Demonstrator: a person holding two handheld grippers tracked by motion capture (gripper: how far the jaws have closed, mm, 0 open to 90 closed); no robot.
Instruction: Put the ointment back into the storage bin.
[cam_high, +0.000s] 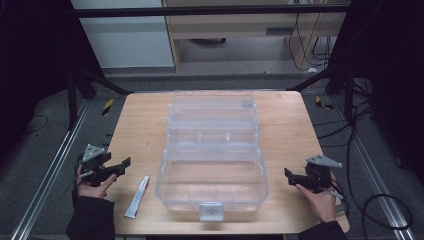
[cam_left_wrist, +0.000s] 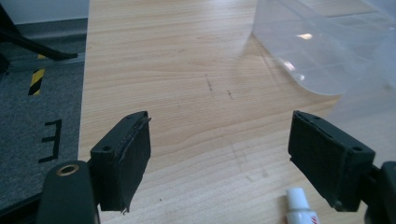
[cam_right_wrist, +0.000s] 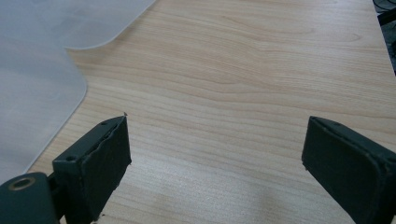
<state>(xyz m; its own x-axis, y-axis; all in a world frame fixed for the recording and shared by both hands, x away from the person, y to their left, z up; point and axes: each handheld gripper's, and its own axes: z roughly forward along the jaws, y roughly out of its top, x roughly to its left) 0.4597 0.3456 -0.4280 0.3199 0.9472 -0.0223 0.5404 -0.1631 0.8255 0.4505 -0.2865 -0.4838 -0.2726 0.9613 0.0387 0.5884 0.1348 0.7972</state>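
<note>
**Tube by the box, both grippers waiting**

Wooden table (cam_high: 135, 125) on a dark carpeted floor, with a big clear plastic box (cam_high: 212, 150) standing open in the middle, lid swung to the far side. Near its left corner lies a small white tube (cam_high: 137, 196), flat on the wood, just beside the box but not touching it.

Left gripper (cam_high: 112, 169) hovers at the near-left edge, jaws spread wide with nothing between them. In the left gripper view the tube's cap end (cam_left_wrist: 299, 205) pokes in just inside the right jaw. Right gripper (cam_high: 295, 178) sits at the near-right side, also spread wide and empty, with bare wood ahead and the box wall off to its left.

My guess: the tube goes into the box. Risk is that the tube is thin and lies flat, so the jaws could scrape the table and skid it away, or pinch one end so it droops. Swinging in low could also clip the box wall.
</note>
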